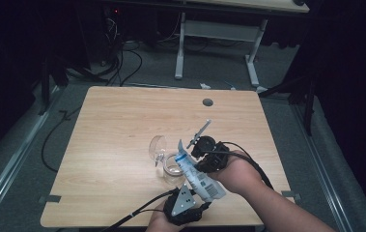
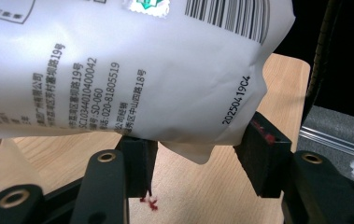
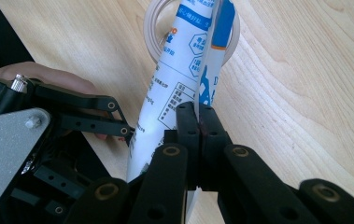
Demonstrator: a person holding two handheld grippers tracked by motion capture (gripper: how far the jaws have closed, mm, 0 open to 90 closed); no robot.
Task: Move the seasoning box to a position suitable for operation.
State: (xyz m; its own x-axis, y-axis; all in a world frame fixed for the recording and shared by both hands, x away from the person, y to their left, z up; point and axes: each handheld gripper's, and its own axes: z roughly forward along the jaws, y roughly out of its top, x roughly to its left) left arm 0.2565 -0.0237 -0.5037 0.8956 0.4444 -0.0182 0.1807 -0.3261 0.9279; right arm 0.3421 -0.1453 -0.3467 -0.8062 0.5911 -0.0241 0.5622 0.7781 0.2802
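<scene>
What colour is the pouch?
White with blue print on the pouch, best in the right gripper view.

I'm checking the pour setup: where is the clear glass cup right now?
In the high view the glass cup stands on the table near its front middle, under the upper tip of the white and blue pouch, just left of the right gripper.

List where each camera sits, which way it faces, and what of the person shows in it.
High view: above the person's side, looking forward and down on the table; both forearms show.
Left gripper view: rides the left gripper, looking along its jaws at the pouch.
Right gripper view: rides the right gripper, shut on the pouch, glass beyond; left hand visible.
All share the pouch.
</scene>
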